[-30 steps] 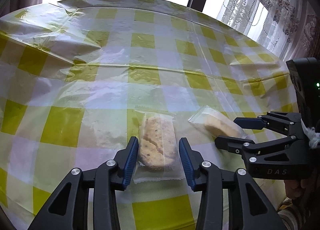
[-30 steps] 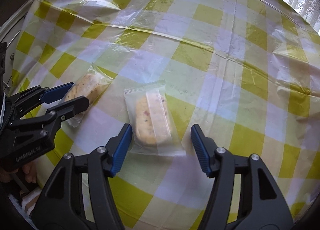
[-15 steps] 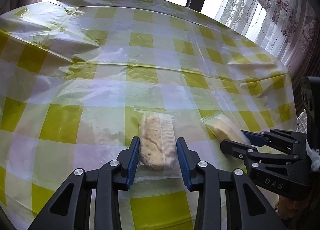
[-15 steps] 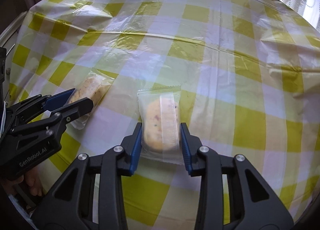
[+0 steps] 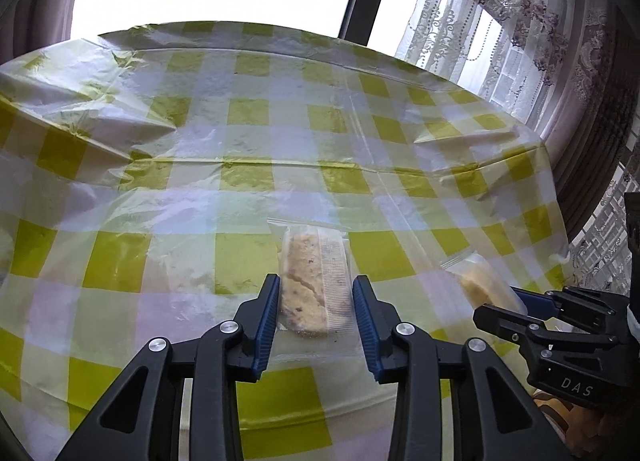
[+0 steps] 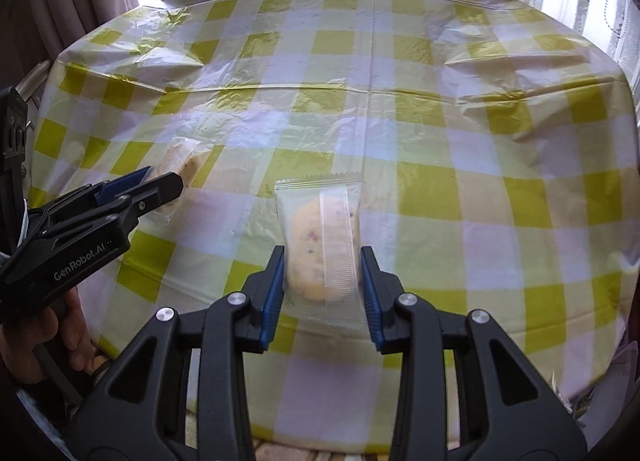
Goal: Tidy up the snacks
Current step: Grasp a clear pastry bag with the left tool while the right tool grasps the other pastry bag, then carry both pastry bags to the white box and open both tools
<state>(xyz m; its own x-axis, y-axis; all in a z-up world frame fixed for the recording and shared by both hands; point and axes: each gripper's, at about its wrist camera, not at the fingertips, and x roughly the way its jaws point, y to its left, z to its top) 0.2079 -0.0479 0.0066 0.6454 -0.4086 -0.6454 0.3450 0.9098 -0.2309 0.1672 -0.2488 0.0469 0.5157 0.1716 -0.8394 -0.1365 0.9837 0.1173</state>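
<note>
Each claw had a wrapped snack pinched between its blue pads. The left claw (image 5: 316, 315) was closed on a clear-wrapped biscuit (image 5: 314, 287). The packet's long axis ran straight ahead along the fingers, so most of it stuck out forward of the pads and only its near end sat between them. The right claw (image 6: 323, 295) was likewise closed on a second wrapped biscuit (image 6: 322, 245), also lying lengthwise with the fingers, its crimped far edge pointing away from the claw. Both packets looked lifted just clear of the bench (image 5: 240, 165), with its yellow-and-white checked plastic cover, though the gap under them was hard to read.

From the left claw, the right claw (image 5: 532, 307) sat off to the right and slightly ahead, with its packet (image 5: 482, 281) angled toward the middle of the bench. From the right claw, the left claw (image 6: 160, 185) lay off to the left, its packet (image 6: 180, 165) pointing out beyond its tips. The two claws were near each other but apart.

No box, tray or basket showed anywhere in either view, so where the snacks were meant to go could not be told. In my judgement the coming move hinged on carrying both packets forward, since open bench lay only ahead of the claws.
</note>
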